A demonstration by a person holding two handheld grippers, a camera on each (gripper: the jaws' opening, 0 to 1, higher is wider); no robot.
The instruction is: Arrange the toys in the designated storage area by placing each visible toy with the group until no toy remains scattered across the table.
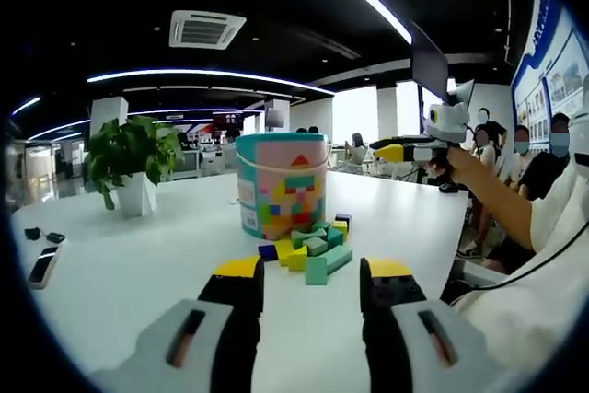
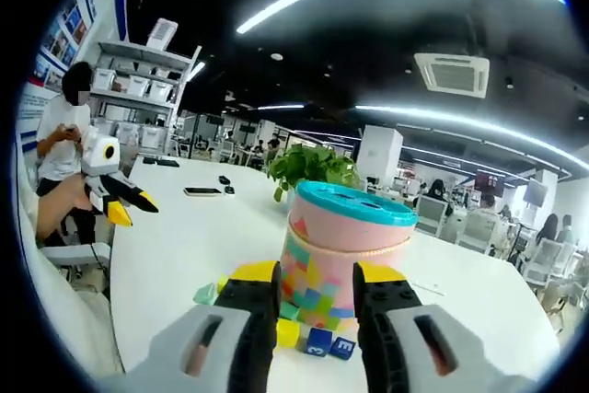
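Note:
A pink toy bucket with a teal lid and a block pattern stands upright on the white table. Several coloured wooden blocks lie scattered at its base, green, yellow and blue. My left gripper is open just short of the nearest green block, holding nothing. A hand holds my right gripper in the air off to the right of the bucket. In the right gripper view my right gripper is open, with the bucket seen between its jaws and blocks below. The left gripper hangs at the left.
A potted plant stands at the far left of the table, with phones near the left edge. Several people sit along the right side. In the right gripper view there is a phone, the plant and a shelf unit behind.

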